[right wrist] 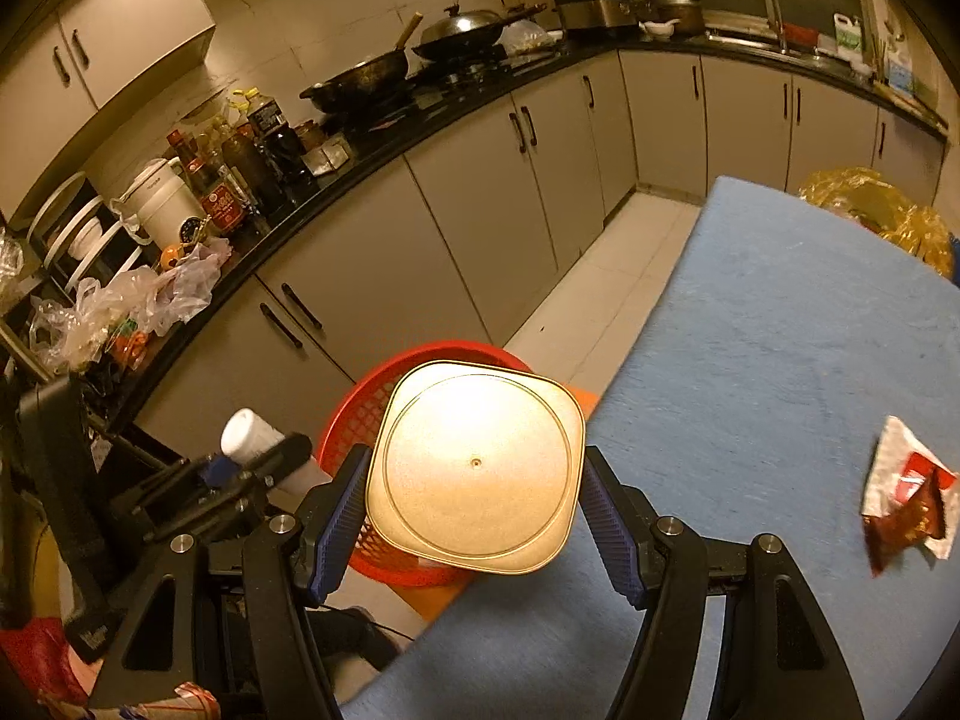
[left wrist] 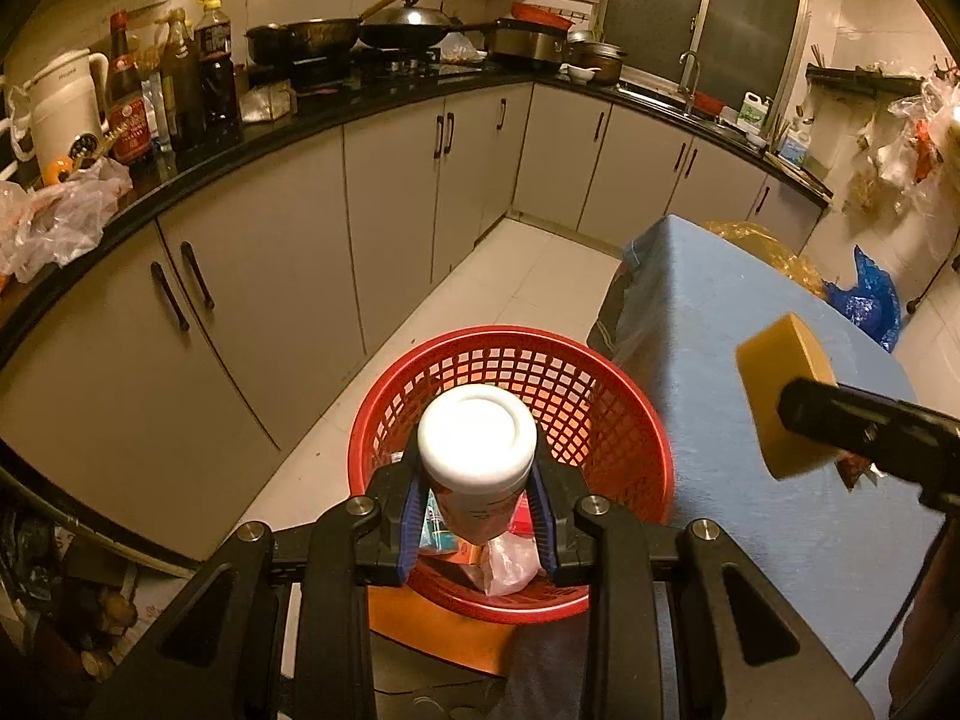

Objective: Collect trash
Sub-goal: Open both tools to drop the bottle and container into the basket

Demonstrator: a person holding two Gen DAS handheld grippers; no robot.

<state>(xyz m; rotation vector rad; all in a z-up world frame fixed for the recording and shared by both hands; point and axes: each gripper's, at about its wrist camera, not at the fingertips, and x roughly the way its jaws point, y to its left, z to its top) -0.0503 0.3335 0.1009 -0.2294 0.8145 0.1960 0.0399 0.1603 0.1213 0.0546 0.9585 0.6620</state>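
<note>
My left gripper (left wrist: 477, 516) is shut on a bottle with a white cap (left wrist: 477, 435), held over the red mesh basket (left wrist: 624, 414), which has wrappers lying in it. In the right wrist view the same bottle (right wrist: 246, 433) shows at the lower left. My right gripper (right wrist: 474, 510) is shut on a square gold tin (right wrist: 474, 465), hanging by the table edge above the basket (right wrist: 354, 414). The tin (left wrist: 786, 396) also appears at the right of the left wrist view. A torn red and white wrapper (right wrist: 909, 495) lies on the blue tablecloth (right wrist: 780, 360).
Beige cabinets under a black counter (left wrist: 336, 108) run along the left and far side, crowded with bottles, woks and plastic bags. The basket stands on an orange stool (left wrist: 438, 624). A yellow plastic bag (right wrist: 870, 210) lies at the table's far end; a blue bag (left wrist: 870, 294) beyond.
</note>
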